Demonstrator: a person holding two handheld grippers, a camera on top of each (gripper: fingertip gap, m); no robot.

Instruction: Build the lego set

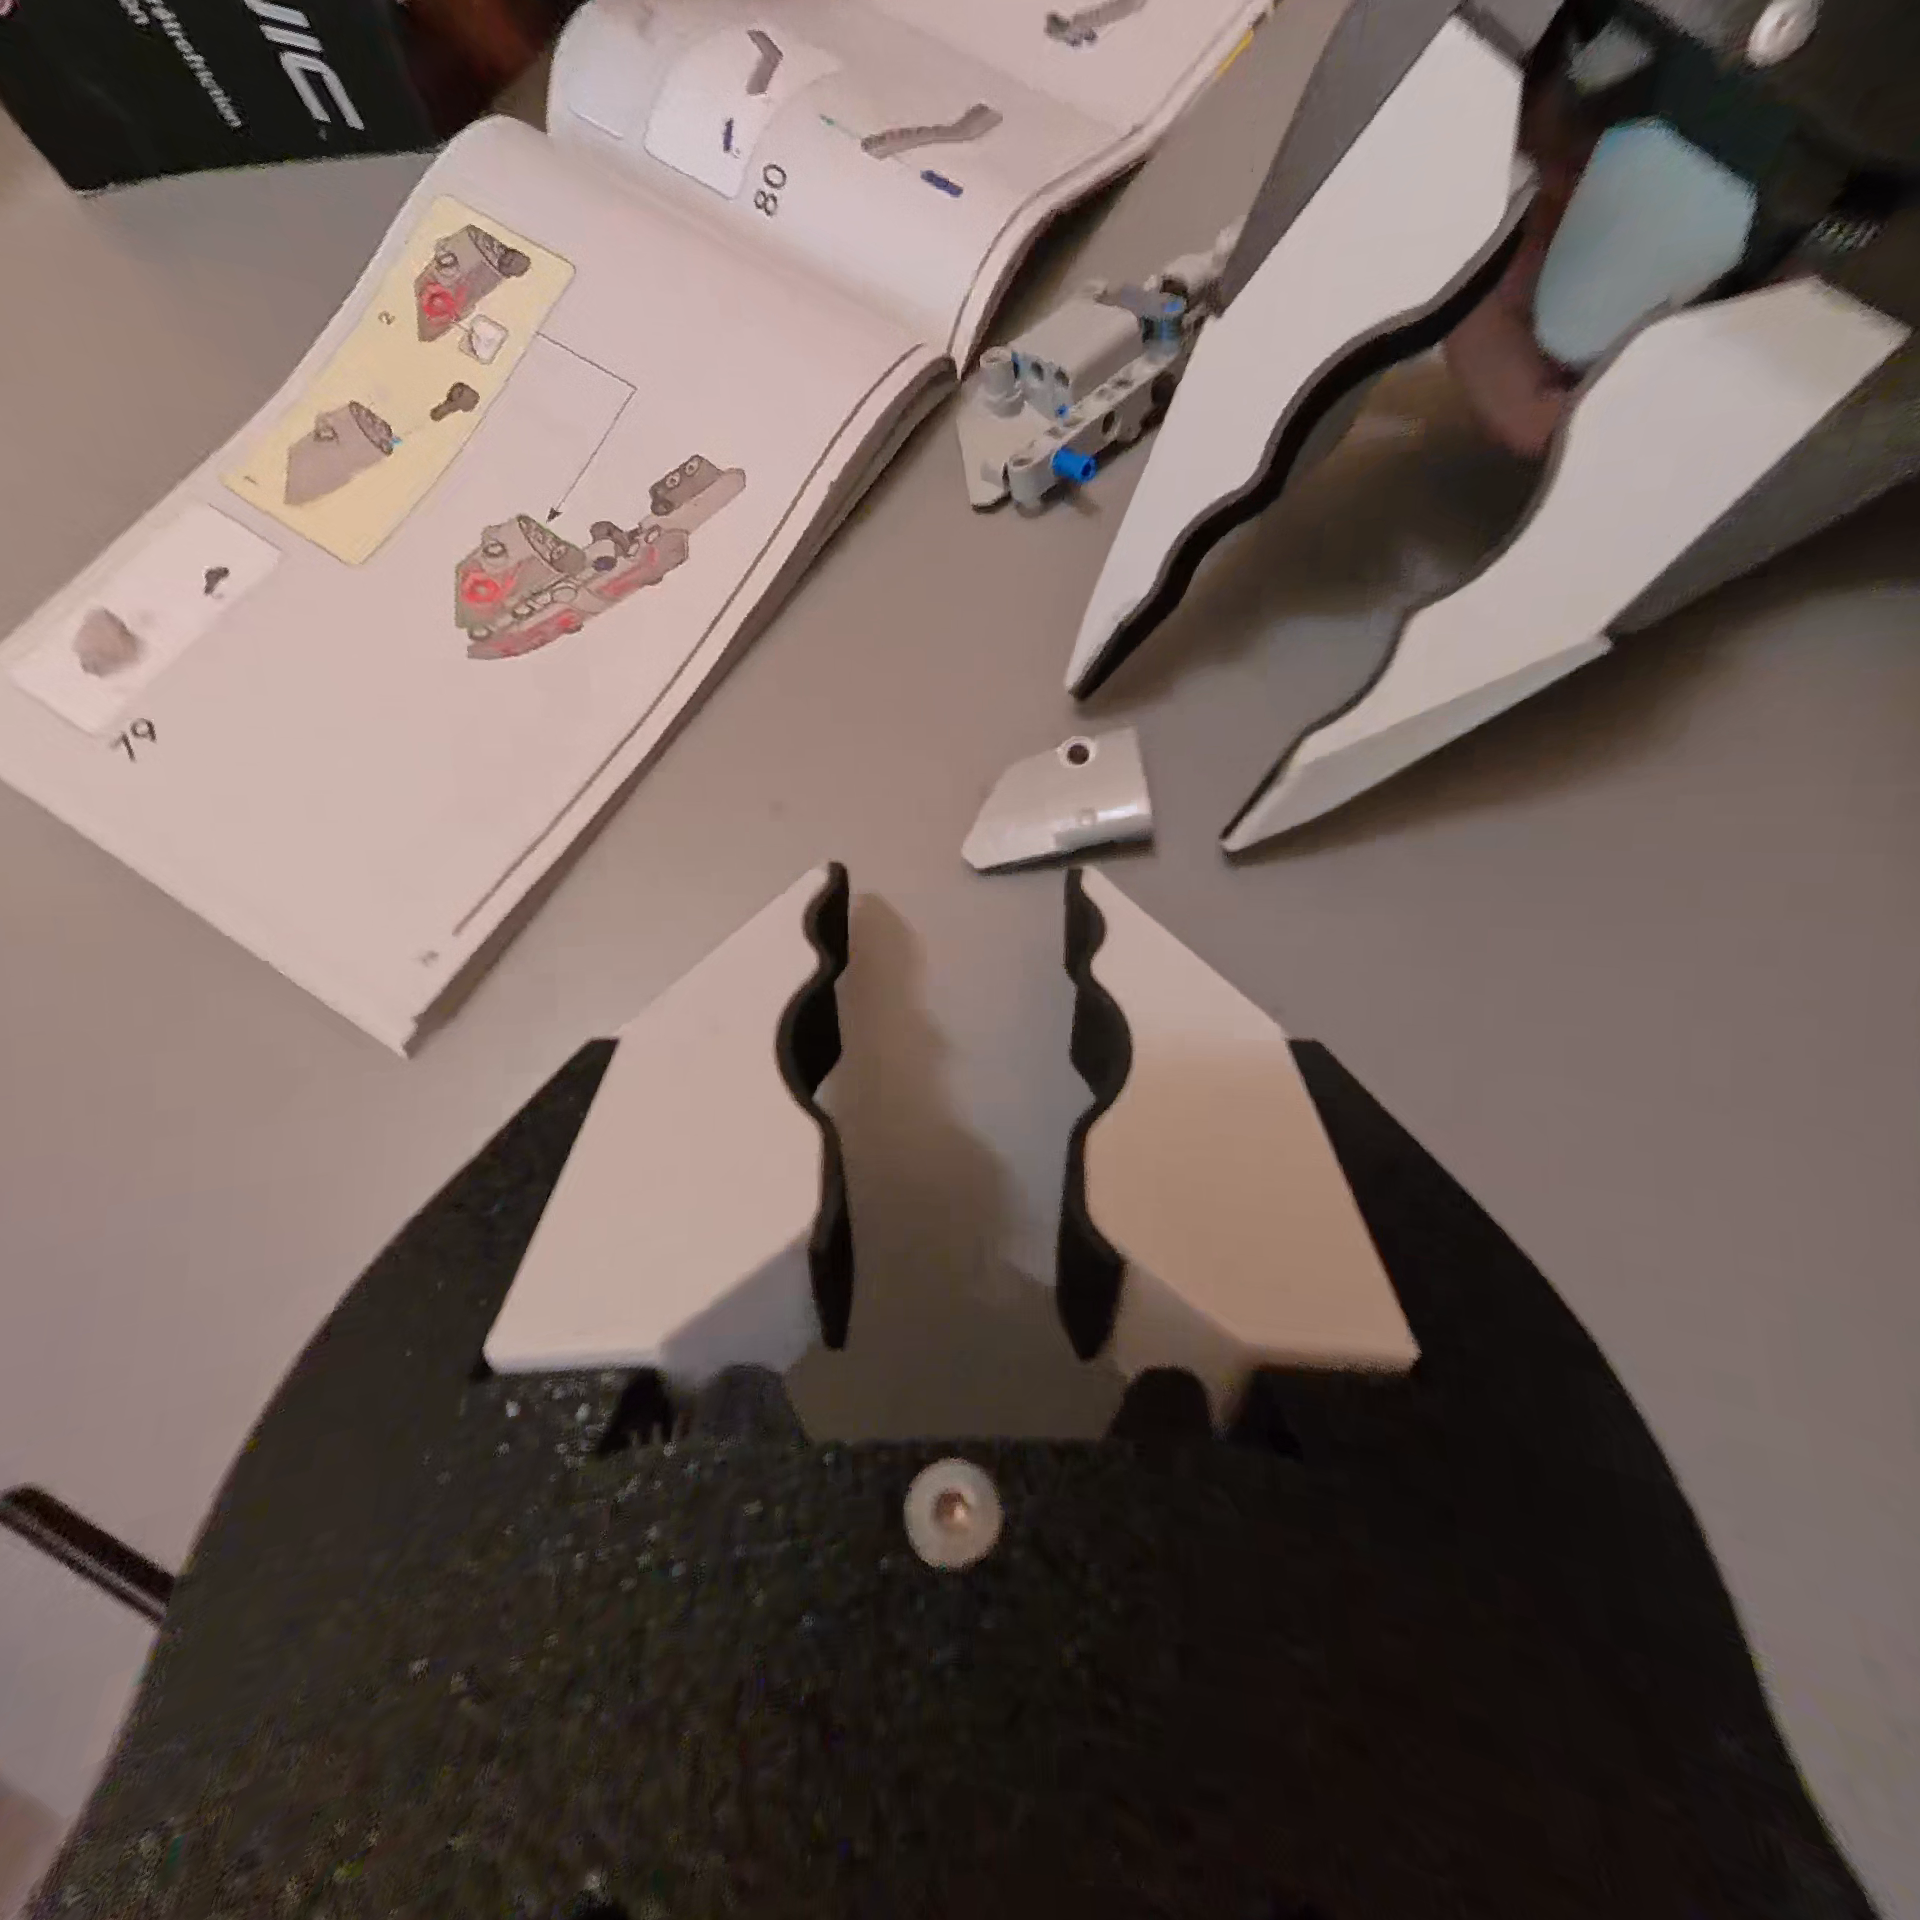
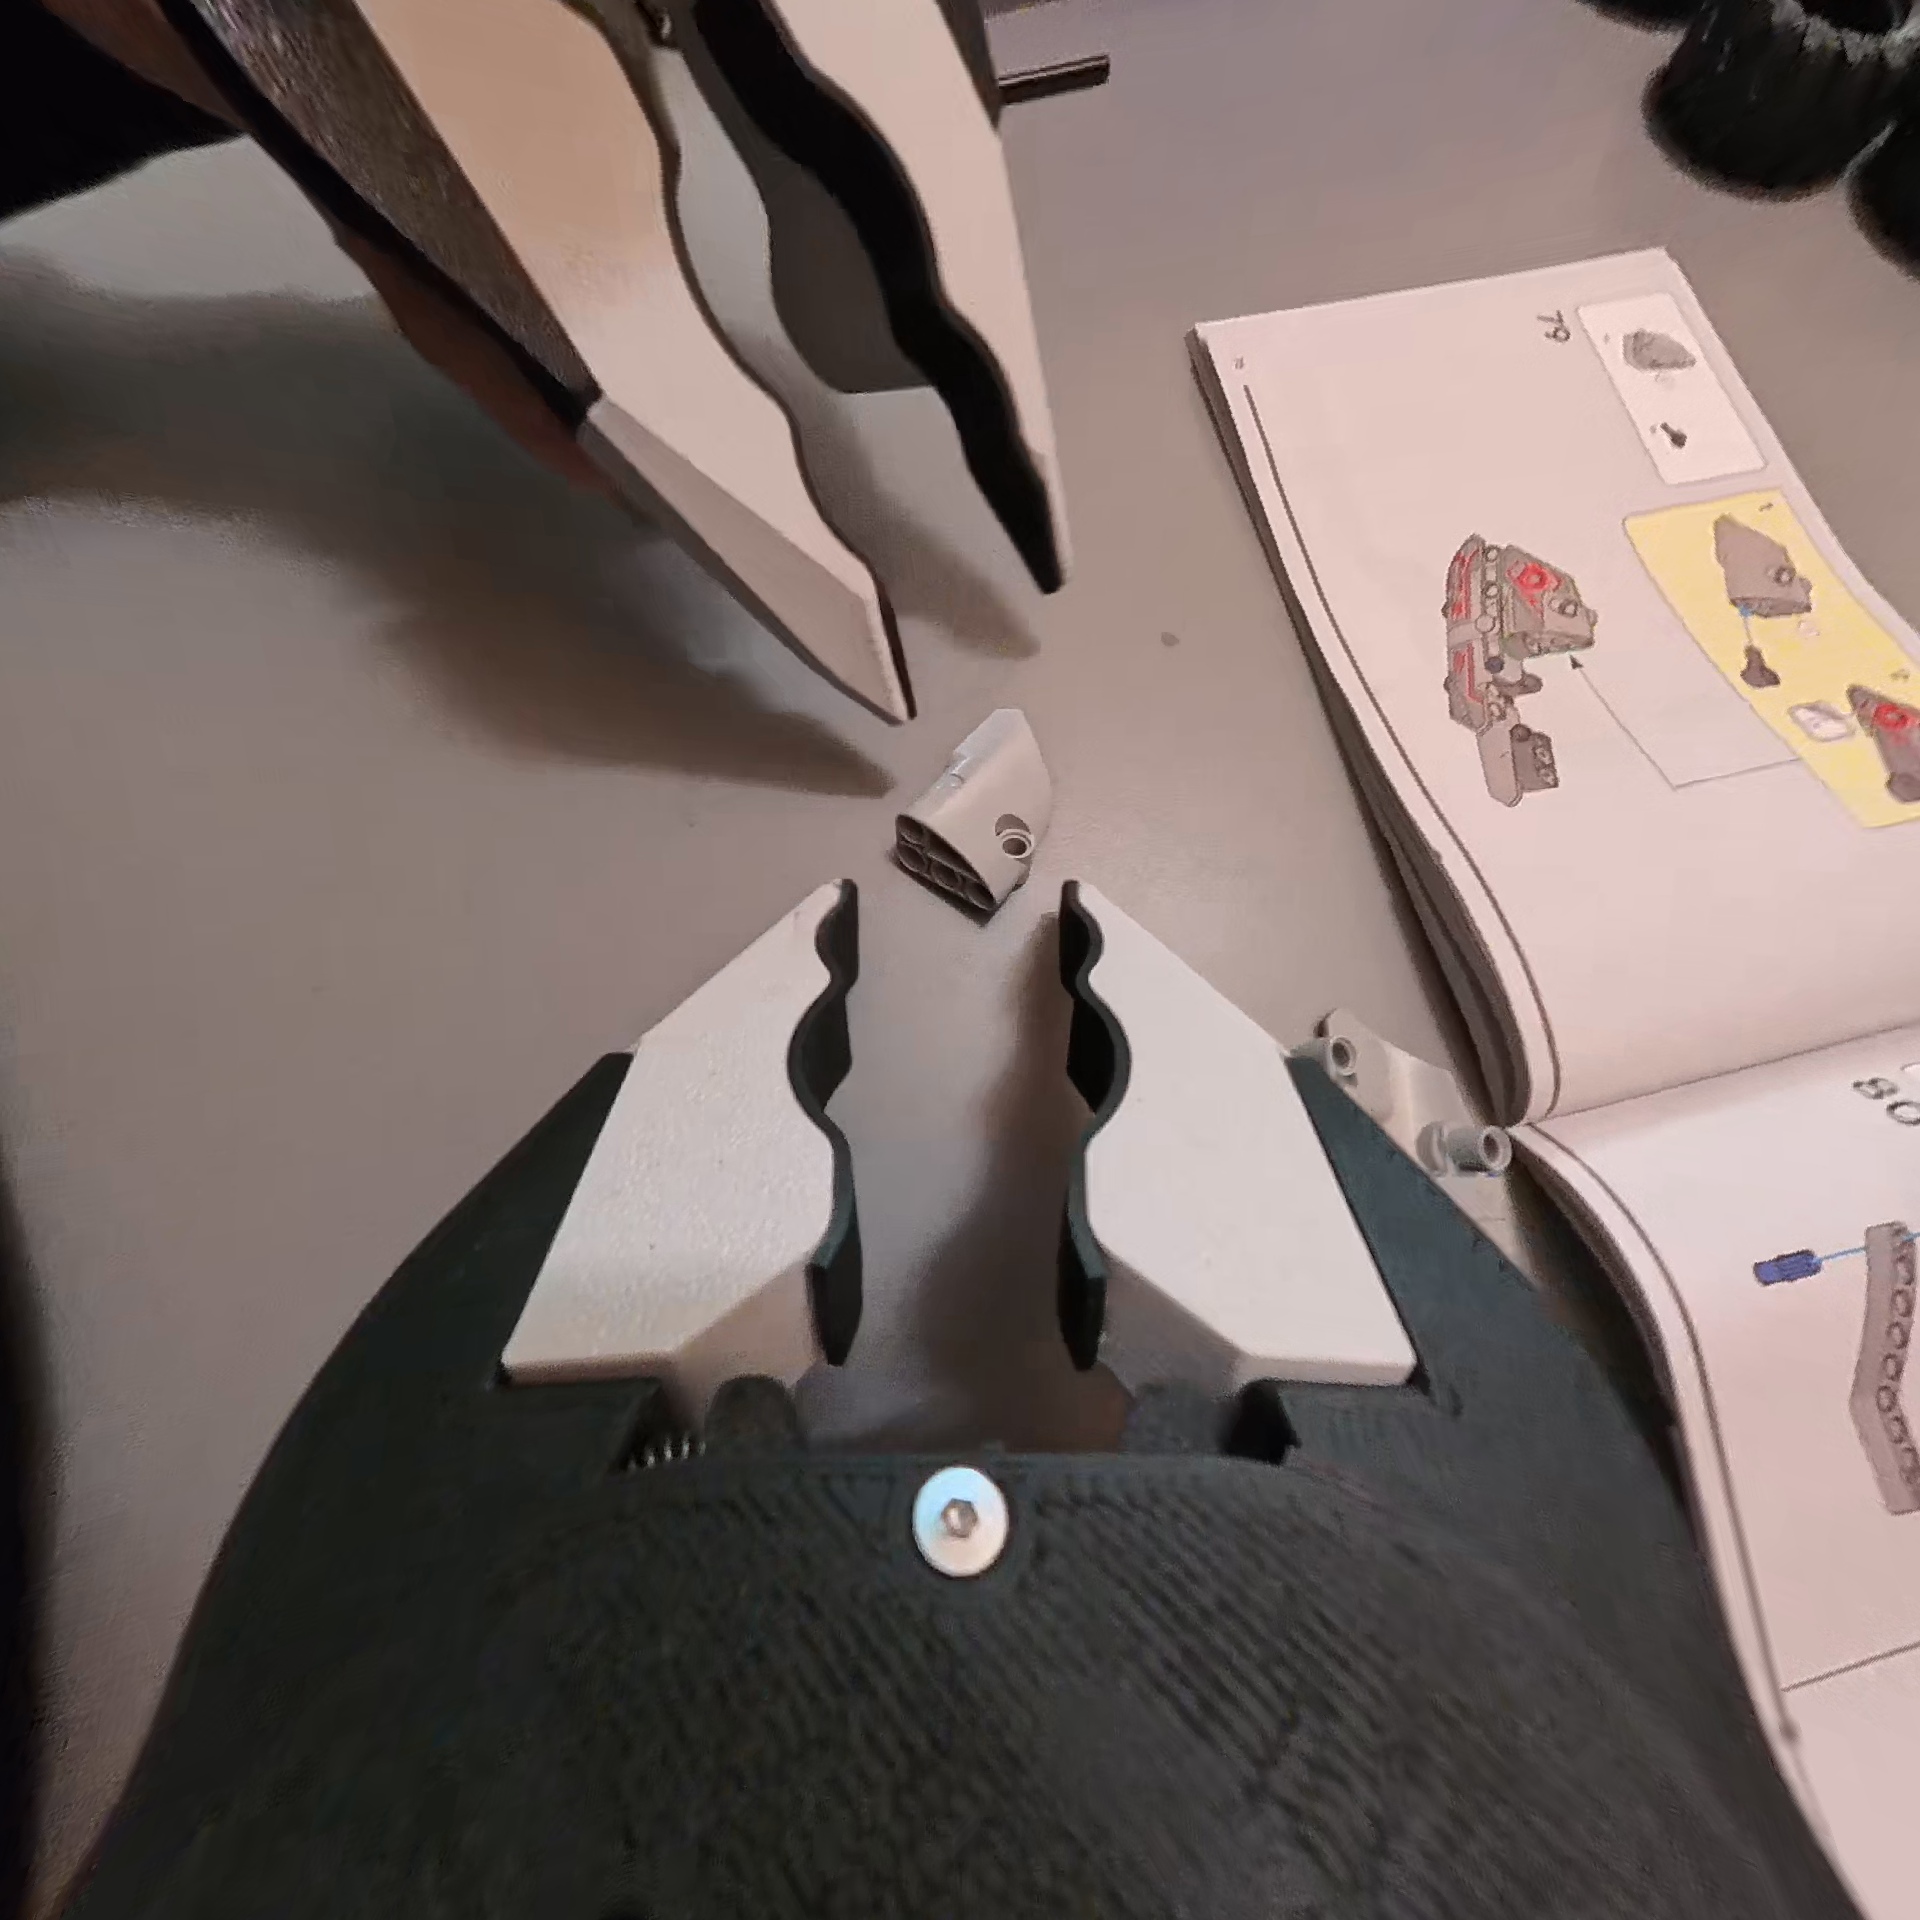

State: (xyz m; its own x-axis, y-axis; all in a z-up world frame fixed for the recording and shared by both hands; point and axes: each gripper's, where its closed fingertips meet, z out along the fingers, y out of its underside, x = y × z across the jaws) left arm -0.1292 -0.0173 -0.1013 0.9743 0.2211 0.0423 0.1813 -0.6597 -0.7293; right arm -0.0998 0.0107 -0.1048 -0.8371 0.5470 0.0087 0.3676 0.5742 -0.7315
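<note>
A small light-grey curved Lego panel (image 1: pixel 1060 800) lies loose on the grey table, between the two grippers. My left gripper (image 1: pixel 956 883) is open and empty, its tips just short of the panel. My right gripper (image 1: pixel 1153 758) reaches in from the upper right, open, its tips beside the panel. In the right wrist view the panel (image 2: pixel 971 821) shows its holed end, just ahead of my open, empty right gripper (image 2: pixel 958 894). The left gripper (image 2: pixel 977 644) faces it from the top. A part-built grey Lego assembly (image 1: pixel 1081 405) with blue pins lies by the booklet.
An open instruction booklet (image 1: pixel 416 520) lies on the table left of the assembly and also shows in the right wrist view (image 2: pixel 1558 727). A dark box (image 1: pixel 156 83) stands at the far left. The assembly (image 2: pixel 1392 1101) is partly hidden behind my right gripper. There is about 5 centimeters between the tips of the two grippers.
</note>
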